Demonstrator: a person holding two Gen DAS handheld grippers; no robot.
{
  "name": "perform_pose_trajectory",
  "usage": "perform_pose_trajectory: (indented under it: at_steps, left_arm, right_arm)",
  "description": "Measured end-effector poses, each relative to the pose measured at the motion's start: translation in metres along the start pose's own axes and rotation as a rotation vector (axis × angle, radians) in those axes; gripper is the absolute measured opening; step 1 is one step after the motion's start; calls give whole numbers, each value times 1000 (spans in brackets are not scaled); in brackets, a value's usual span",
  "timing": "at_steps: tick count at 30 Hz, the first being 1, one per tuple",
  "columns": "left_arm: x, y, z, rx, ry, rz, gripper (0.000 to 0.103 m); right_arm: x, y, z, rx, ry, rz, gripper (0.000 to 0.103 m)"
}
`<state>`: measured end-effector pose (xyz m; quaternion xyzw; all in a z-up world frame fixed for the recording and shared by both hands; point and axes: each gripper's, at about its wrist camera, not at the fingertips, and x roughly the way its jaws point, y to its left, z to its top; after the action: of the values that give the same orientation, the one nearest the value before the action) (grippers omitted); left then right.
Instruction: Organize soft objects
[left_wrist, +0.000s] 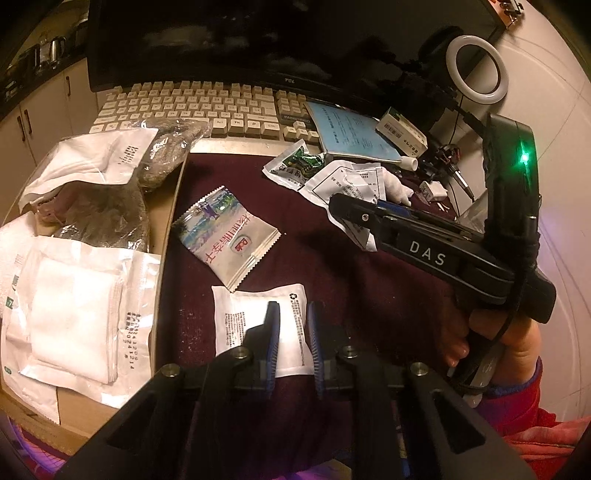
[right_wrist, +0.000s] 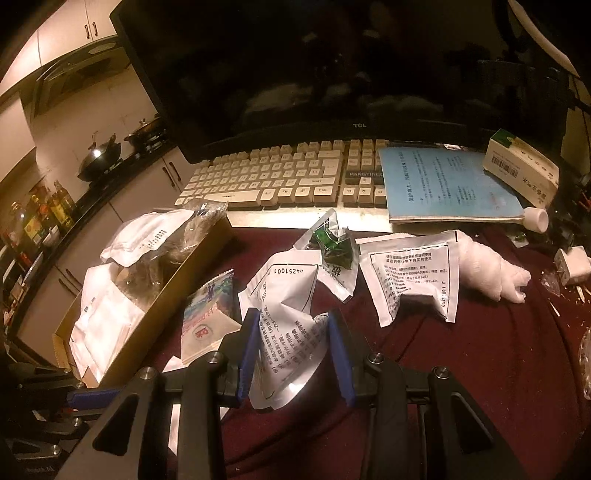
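1. While the left gripper (left_wrist: 292, 334) sits low over the maroon cloth-covered bench (left_wrist: 332, 266), its fingers (left_wrist: 272, 332) are pinched onto a flat white paper sachet w/ black print (left_wrist: 255, 317).
2. Right gripper (right_wrist: 292, 345) is raised off the bench, fingers (right_wrist: 249, 343) clamped on a crumpled white foil-lined sachet (right_wrist: 291, 332), hanging betw. them.
3. Brown cardboard tray (left_wrist: 168, 221) at left edge holds white gauze packs (left_wrist: 74, 306) & clear plastic bags.
4. Colourful printed snack-style packet (left_wrist: 227, 236) lies on the cloth just beside the tray.
5. Another torn white sachet (right_wrist: 413, 280), a green-and-white packet (right_wrist: 334, 254) & a white gauze wad (right_wrist: 491, 269) lie nr the beige keyboard (right_wrist: 273, 177).
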<state>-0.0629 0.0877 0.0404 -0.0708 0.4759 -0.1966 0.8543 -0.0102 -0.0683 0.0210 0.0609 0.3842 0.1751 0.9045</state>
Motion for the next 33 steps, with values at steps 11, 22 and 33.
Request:
perform_pose_trajectory:
  at_steps: [11,22,33]
  left_arm:
    - [9,5,-1,6,54,-9,11]
    - [30,3,-4,26,93,73,87]
    - [39,-6,-12,141,73,205,58]
  right_arm:
    - [7,-5,1,7,18,7,39]
    - [9,-2,-1,11,27,25,40]
    - [8,0,-2,23,24,42,40]
